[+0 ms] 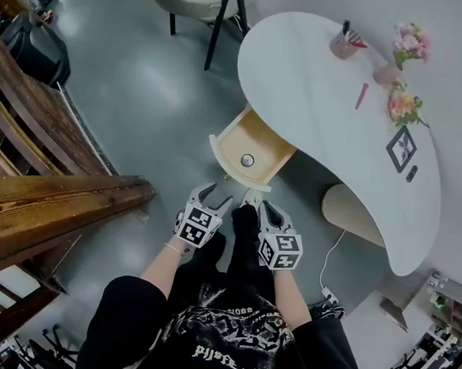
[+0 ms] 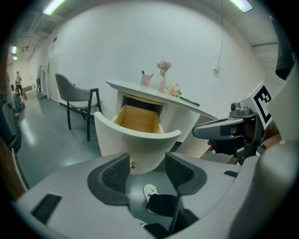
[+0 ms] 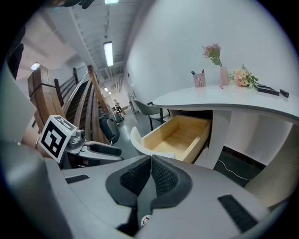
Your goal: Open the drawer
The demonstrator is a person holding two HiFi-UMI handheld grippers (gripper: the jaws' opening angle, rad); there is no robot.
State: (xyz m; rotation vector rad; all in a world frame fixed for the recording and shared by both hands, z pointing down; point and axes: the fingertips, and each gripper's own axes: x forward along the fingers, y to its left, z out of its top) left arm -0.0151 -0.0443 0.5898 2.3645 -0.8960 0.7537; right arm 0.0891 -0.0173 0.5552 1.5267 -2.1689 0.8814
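Observation:
The drawer (image 1: pixel 251 151) of the white curved desk (image 1: pixel 326 92) stands pulled out, its pale wooden inside bare except for a small round metal object (image 1: pixel 247 160). Its curved white front (image 2: pixel 135 142) faces me, with a small brass knob (image 2: pixel 132 165) low on it. My left gripper (image 1: pixel 208 195) hangs open just short of the drawer front, nothing between its pads (image 2: pixel 117 173). My right gripper (image 1: pixel 255 205) is beside it, shut and empty, its pads (image 3: pixel 150 176) pressed together. The open drawer (image 3: pixel 180 136) also shows in the right gripper view.
On the desk top stand a pen cup (image 1: pixel 343 44), a pink vase with flowers (image 1: pixel 400 54), a second flower bunch (image 1: pixel 403 106) and a framed marker (image 1: pixel 401 148). A chair (image 1: pixel 199 0) stands behind the desk. A wooden staircase (image 1: pixel 32 180) rises at the left.

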